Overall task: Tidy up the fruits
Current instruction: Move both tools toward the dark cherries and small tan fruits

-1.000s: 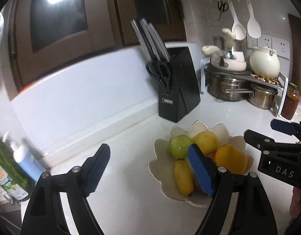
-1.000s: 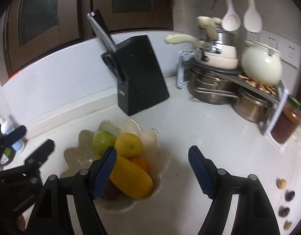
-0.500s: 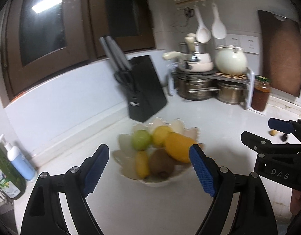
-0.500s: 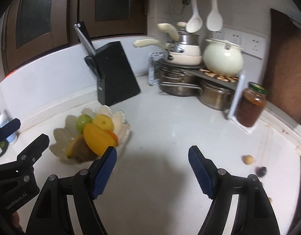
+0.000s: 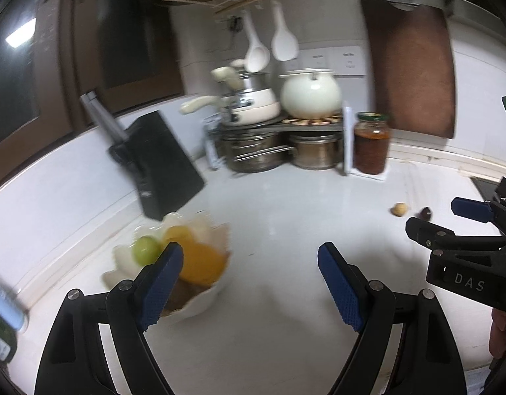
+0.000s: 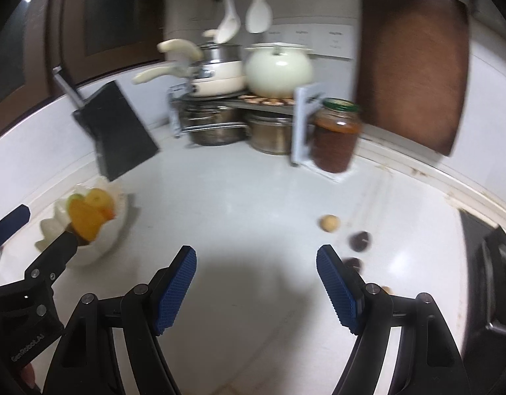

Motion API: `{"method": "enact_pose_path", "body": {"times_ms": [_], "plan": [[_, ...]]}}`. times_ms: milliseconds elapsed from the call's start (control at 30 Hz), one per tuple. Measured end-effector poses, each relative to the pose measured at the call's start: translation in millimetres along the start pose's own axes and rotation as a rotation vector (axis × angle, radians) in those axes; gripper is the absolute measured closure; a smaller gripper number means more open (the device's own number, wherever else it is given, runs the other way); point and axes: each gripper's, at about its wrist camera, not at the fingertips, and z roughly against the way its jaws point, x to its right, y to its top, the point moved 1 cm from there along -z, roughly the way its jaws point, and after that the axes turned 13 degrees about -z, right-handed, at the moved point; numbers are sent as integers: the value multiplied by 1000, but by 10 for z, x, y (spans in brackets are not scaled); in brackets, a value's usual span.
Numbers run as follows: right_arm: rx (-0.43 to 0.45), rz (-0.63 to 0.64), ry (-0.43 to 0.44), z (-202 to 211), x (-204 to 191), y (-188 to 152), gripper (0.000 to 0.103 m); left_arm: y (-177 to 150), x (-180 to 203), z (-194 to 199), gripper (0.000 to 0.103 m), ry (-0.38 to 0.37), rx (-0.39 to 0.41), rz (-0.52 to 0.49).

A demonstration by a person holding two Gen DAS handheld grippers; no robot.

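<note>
White counter, fruit bowl left of tongs

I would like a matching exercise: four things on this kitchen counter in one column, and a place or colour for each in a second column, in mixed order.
Things:
1. knife block
2. jar
3. fruit bowl
4. kettle

Descriptions:
A. cream-white, on top of the metal rack
B. black, leaning at the wall
C. green lid, reddish-brown contents
D. white, scalloped, at the far left with yellow and green fruit

Pairs: 1-B, 2-C, 3-D, 4-A
</note>
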Motion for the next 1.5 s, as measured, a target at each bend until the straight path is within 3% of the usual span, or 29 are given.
{"method": "enact_pose_path", "body": {"times_ms": [367,667,900,1167,1333,1500], "plan": [[28,-128,-132,135,772,-15,27,264,674,-144,19,-151,34,-97],[-13,-163,-202,72,1132,-106,27,320,1076,-305,19,-259,38,-168],[-39,-175,-198,-75,1276,-152,34,365,1273,-501,20,-370,54,-228],[-69,-218,-185,-303,1382,-126,44,393,1498,-841,28,-507,39,-292],[-91,-235,-165,-407,1403,-144,48,415,1700,-1009,38,-585,29,-363],[-124,-270,-156,-523,1486,-153,53,454,1823,-1092,38,-649,32,-394]]}}
